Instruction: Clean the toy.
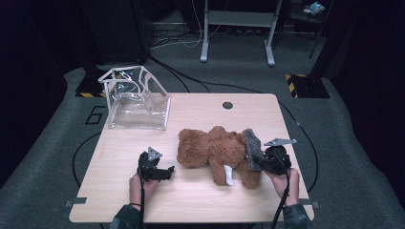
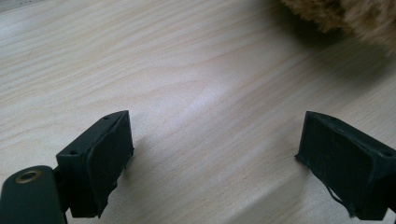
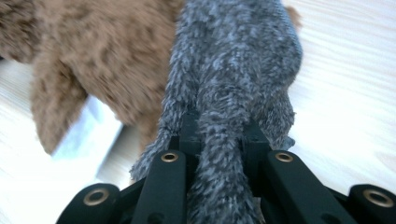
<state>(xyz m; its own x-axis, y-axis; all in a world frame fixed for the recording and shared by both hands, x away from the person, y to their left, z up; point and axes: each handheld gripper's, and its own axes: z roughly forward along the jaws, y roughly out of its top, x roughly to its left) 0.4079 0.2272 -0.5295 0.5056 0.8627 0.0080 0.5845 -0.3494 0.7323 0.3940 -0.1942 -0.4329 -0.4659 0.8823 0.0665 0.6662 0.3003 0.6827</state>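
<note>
The right gripper [image 1: 261, 161] is pinching a grey fuzzy cloth [image 1: 251, 149], its jaws squeezed close on a fold of the fabric; in the right gripper view the grey fuzzy cloth [image 3: 233, 79] is bunching between the two black jaws and hiding their tips entirely. The cloth is draping against the right end of a brown teddy bear [image 1: 217, 153], which is lying on its side in the middle of the wooden table [image 1: 191, 200]. A white tag [image 1: 229, 174] is sticking out near the bear's lower leg; any print on it is too small to read. The left gripper [image 1: 167, 172] is sitting low over the table left of the bear with its jaws spread wide and nothing between them; the left gripper view is showing bare wood between the pads [image 2: 109, 158], with a fringe of the bear's fur [image 2: 341, 16] cut off at the top right corner. A clear plastic bag [image 1: 138, 102] with white handles is standing open at the table's far left corner. Count: two grippers, one bear, one grey cloth, one bag. Both forearms are being cropped by the bottom edge of the high view.
</note>
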